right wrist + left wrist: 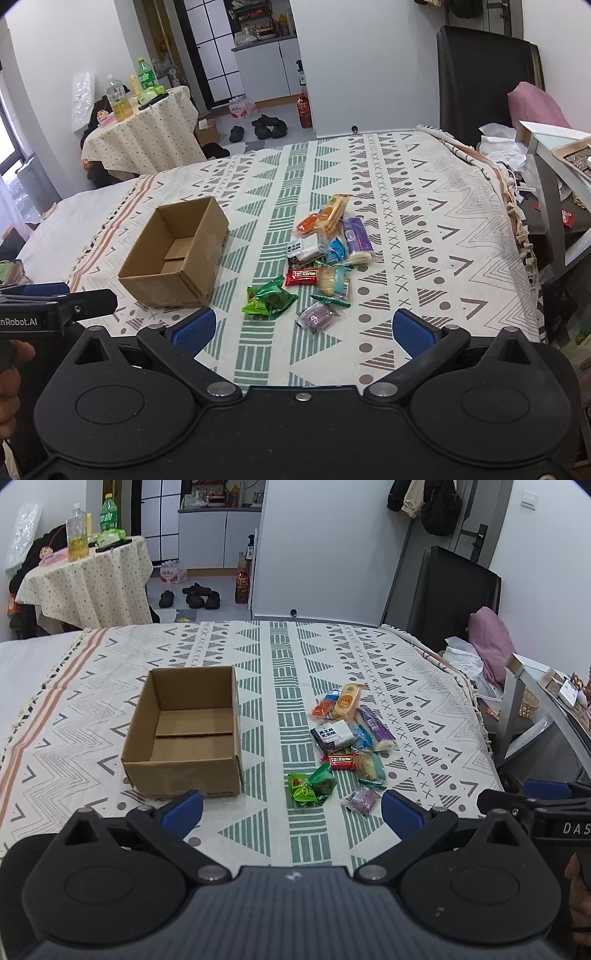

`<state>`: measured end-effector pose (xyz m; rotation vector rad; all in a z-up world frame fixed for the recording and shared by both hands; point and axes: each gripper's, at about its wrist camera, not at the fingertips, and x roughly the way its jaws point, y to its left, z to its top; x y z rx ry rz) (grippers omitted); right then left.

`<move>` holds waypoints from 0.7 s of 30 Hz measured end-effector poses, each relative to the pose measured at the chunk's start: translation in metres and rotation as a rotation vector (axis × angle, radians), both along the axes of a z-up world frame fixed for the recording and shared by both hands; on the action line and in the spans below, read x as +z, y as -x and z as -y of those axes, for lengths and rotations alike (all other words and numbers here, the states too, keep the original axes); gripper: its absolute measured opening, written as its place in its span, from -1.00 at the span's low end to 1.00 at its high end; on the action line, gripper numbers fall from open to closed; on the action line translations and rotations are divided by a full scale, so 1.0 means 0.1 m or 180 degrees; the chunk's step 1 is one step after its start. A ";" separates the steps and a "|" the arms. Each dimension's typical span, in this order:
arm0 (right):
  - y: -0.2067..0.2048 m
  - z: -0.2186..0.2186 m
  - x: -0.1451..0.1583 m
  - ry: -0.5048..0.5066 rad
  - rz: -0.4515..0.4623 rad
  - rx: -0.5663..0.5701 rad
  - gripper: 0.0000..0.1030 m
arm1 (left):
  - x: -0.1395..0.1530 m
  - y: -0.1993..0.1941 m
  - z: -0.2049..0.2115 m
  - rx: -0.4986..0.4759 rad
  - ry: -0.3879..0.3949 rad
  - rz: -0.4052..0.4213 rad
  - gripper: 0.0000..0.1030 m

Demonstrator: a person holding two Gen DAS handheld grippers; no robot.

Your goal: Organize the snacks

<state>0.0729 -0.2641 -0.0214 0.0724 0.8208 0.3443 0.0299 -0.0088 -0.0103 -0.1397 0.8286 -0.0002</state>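
Observation:
An open, empty cardboard box (184,734) (177,254) stands on the patterned cloth. To its right lies a pile of several wrapped snacks (351,738) (325,251), with a green packet (310,786) (269,299) and a small purple packet (362,799) (317,315) nearest me. My left gripper (291,812) is open and empty, low over the cloth in front of the box and the pile. My right gripper (303,330) is open and empty, just in front of the purple packet. Each gripper shows at the edge of the other's view.
The cloth (280,646) covers a bed-like surface. A round table (88,579) with bottles stands at the back left. A black panel (443,590), a pink pillow (491,642) and a white shelf (554,177) stand along the right edge. Shoes (199,596) lie on the floor behind.

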 end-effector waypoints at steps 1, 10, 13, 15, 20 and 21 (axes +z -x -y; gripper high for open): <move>-0.03 0.00 -0.02 0.0010 -0.0014 0.0001 1.00 | -0.03 -0.03 0.01 0.0005 0.0008 -0.0015 0.99; -0.29 0.08 -0.18 0.0058 -0.0078 -0.0062 1.00 | -0.23 -0.30 0.11 0.0015 -0.0025 -0.0160 0.99; -0.39 0.13 -0.24 0.0070 -0.0126 -0.0104 1.00 | -0.30 -0.39 0.12 0.0019 -0.0019 -0.0229 0.98; -0.45 0.16 -0.28 0.0063 -0.0173 -0.0133 1.00 | -0.35 -0.45 0.13 0.0027 0.0009 -0.0271 0.98; -0.61 0.23 -0.40 0.0027 -0.0301 -0.0150 1.00 | -0.44 -0.59 0.13 0.0099 0.0057 -0.0341 0.95; -0.64 0.24 -0.43 0.0011 -0.0325 -0.0147 1.00 | -0.46 -0.62 0.13 0.0117 0.0077 -0.0355 0.95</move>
